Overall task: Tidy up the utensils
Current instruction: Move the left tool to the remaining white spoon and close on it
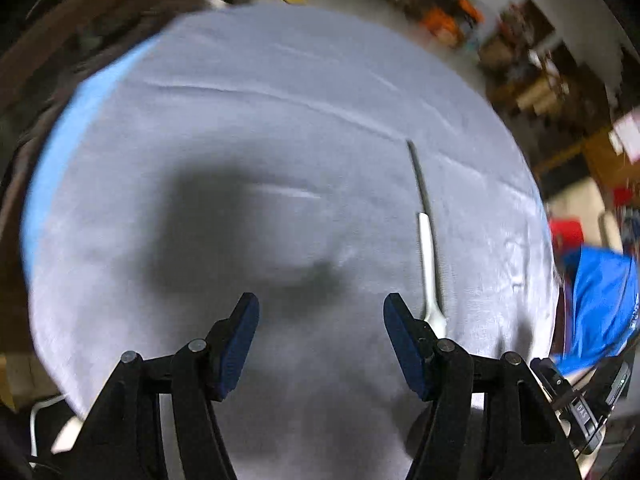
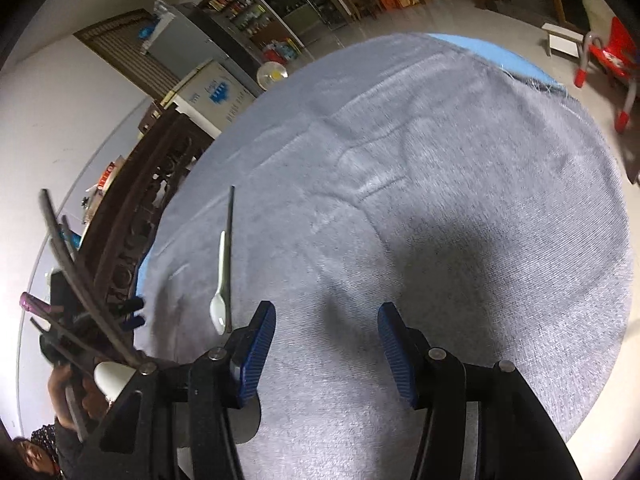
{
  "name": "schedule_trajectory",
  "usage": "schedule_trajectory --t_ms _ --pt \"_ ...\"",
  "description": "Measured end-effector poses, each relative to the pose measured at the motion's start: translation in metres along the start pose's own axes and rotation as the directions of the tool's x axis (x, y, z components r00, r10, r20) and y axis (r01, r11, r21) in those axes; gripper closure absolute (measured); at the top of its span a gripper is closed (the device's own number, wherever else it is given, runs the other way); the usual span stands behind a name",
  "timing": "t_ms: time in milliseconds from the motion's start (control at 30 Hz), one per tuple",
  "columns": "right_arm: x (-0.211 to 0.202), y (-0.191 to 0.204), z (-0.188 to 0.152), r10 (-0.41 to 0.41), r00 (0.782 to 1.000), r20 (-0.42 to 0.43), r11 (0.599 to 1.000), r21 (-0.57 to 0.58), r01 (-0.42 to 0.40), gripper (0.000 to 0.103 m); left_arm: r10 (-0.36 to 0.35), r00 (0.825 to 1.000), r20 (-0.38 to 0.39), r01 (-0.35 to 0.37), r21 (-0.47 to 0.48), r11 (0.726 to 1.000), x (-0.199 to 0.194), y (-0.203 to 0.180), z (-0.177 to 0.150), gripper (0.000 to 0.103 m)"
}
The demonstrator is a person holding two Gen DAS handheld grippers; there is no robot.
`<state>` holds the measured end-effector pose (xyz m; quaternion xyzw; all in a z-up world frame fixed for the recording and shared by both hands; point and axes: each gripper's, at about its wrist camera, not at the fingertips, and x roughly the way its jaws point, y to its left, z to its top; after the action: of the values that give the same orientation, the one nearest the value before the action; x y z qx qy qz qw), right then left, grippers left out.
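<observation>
A white plastic spoon point(image 1: 429, 268) lies on the grey tablecloth point(image 1: 260, 120), with a dark chopstick point(image 1: 417, 172) beside it. My left gripper point(image 1: 320, 312) is open and empty, with the spoon's bowl just past its right fingertip. In the right wrist view the same white spoon point(image 2: 219, 288) and dark chopstick point(image 2: 229, 256) lie side by side to the left of my right gripper point(image 2: 326, 320), which is open and empty over the tablecloth point(image 2: 440, 168). A white cup point(image 2: 112, 378) holding several dark utensils point(image 2: 76, 276) stands at the left edge.
A dark carved wooden bench point(image 2: 152, 184) runs along the table's far left side. A red plastic chair point(image 2: 608, 60) stands on the floor beyond the table. A person in a blue shirt point(image 1: 600, 308) is at the right of the table.
</observation>
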<state>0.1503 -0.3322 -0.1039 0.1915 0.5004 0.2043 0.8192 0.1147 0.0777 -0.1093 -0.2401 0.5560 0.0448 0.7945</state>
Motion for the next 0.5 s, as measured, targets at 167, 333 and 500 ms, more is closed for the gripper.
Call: schedule_trajectory --t_ms 167,333,500 --pt "0.009 0.000 0.007 -0.031 0.999 -0.007 0.999 -0.016 0.031 0.046 0.008 0.990 -0.140 0.000 0.060 0.998 0.041 -0.049 0.029 0.038" --pt "0.010 -0.010 0.013 -0.041 0.999 -0.011 0.999 0.003 0.041 0.046 0.083 0.967 -0.241 -0.054 0.124 0.991 0.075 -0.083 0.045 0.044" --pt "0.006 -0.020 0.017 -0.049 0.999 0.001 0.999 0.021 0.049 0.046 0.134 0.955 -0.264 -0.093 0.161 0.983 0.090 -0.104 0.051 0.048"
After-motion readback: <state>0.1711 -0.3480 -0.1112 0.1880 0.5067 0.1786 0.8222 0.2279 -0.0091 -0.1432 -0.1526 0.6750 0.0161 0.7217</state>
